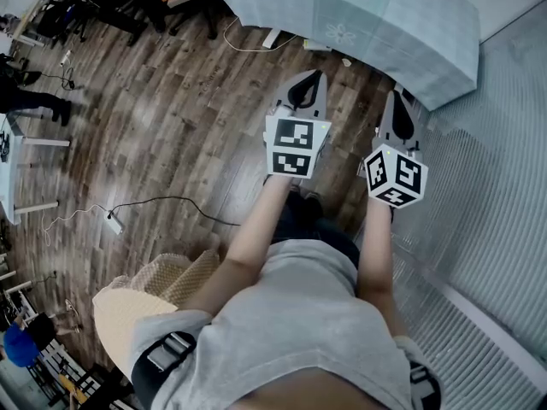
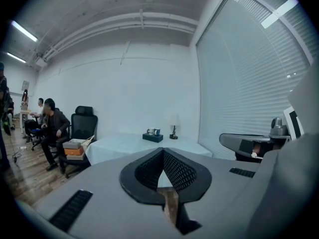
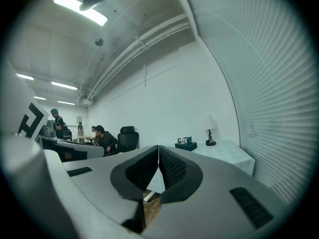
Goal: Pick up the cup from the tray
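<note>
Two cups, a white one (image 2: 150, 131) and a darker one (image 2: 156, 131), stand on a small dark tray (image 2: 152, 138) far off on a table with a pale cloth (image 2: 129, 146). The right gripper view shows the same cups (image 3: 185, 140) on the tray (image 3: 186, 146). My left gripper (image 2: 163, 152) is shut with nothing in it, well short of the table. My right gripper (image 3: 158, 149) is also shut and empty. In the head view, both grippers, left (image 1: 316, 77) and right (image 1: 397, 97), are held side by side over the wooden floor and point at the table (image 1: 385, 24).
A small table lamp (image 2: 173, 126) stands right of the tray. Window blinds (image 1: 504, 186) run along the right. At the left, a seated person (image 2: 52, 128), an office chair (image 2: 82, 123) and stacked boxes (image 2: 74, 147). A cable and power strip (image 1: 113, 223) lie on the floor.
</note>
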`<control>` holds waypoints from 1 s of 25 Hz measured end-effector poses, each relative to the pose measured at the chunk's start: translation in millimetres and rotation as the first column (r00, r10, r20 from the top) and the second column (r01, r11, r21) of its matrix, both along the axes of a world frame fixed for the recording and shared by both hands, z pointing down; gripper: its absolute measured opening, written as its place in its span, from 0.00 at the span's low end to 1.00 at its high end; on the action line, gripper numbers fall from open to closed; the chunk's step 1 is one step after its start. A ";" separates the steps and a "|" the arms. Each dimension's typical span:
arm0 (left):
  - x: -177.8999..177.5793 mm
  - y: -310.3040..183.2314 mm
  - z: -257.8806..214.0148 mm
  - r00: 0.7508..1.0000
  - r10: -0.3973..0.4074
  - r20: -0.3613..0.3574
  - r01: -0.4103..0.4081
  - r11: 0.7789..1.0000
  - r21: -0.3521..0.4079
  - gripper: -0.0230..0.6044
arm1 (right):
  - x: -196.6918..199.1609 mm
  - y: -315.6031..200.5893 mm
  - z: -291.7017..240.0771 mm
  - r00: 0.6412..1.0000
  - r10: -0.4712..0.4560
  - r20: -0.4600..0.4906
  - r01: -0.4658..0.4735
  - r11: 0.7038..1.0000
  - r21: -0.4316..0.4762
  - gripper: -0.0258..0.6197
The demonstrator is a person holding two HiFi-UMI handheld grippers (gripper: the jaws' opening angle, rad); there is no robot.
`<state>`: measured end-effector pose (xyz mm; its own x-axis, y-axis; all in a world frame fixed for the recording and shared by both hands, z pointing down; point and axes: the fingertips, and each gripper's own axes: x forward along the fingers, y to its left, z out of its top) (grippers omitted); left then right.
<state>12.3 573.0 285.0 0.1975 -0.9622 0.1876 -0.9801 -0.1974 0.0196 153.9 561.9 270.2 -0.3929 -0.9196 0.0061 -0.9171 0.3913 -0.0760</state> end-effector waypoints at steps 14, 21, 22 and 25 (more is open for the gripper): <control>17.8 -23.8 7.8 0.999 -0.033 -0.015 0.033 0.999 -0.008 0.04 | 27.9 -24.5 11.2 1.000 -0.002 0.023 0.003 1.000 -0.028 0.05; 25.0 -38.8 12.4 0.999 -0.037 0.003 0.038 0.999 -0.015 0.04 | 38.6 -42.8 22.0 0.999 -0.001 0.035 0.003 0.999 -0.054 0.05; 24.6 -41.8 14.0 0.999 -0.037 0.002 0.037 0.999 -0.018 0.04 | 38.4 -46.1 23.5 0.999 0.000 0.037 0.002 0.998 -0.057 0.05; 22.8 -53.4 19.8 0.999 -0.033 -0.001 0.033 0.999 -0.024 0.04 | 35.3 -56.7 27.7 0.999 -0.001 0.046 0.004 0.998 -0.059 0.05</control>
